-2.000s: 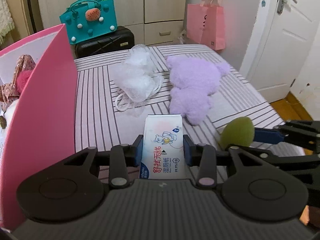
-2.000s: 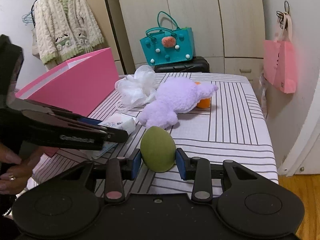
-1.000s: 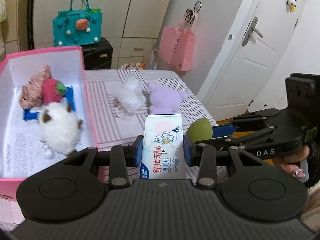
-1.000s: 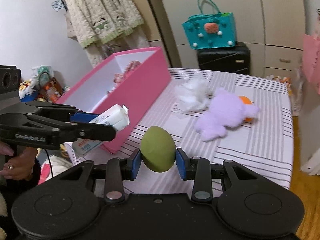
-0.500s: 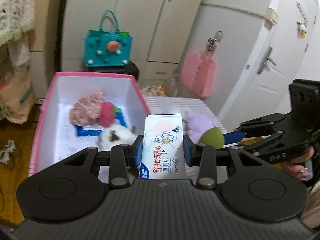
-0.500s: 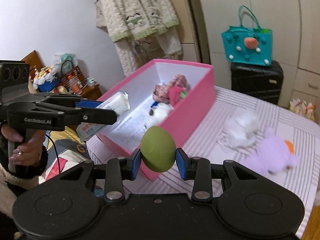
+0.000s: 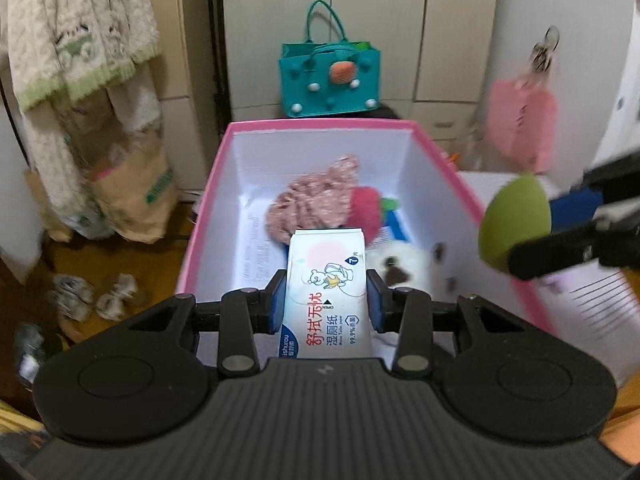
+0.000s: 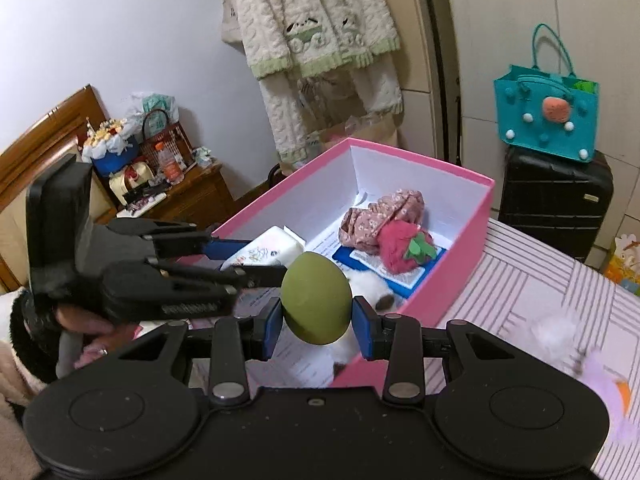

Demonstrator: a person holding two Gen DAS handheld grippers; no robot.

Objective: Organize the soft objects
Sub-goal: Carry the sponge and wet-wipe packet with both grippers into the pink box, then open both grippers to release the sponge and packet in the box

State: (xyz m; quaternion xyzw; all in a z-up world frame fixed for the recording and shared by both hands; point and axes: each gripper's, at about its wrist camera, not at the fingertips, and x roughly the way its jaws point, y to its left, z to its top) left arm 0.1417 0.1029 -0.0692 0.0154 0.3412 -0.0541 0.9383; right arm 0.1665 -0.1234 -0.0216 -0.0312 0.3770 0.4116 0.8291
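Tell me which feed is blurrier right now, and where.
Left wrist: motion smear at the edges, the pink bag and green sponge soft; wet-wipes pack sharp. Right wrist: mostly crisp, only the purple plush smeared; fisheye bends both.

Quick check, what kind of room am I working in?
Most likely a bedroom: cream knitted cardigan hanging by tall wardrobe doors, wooden headboard at the left, black suitcase on the floor.
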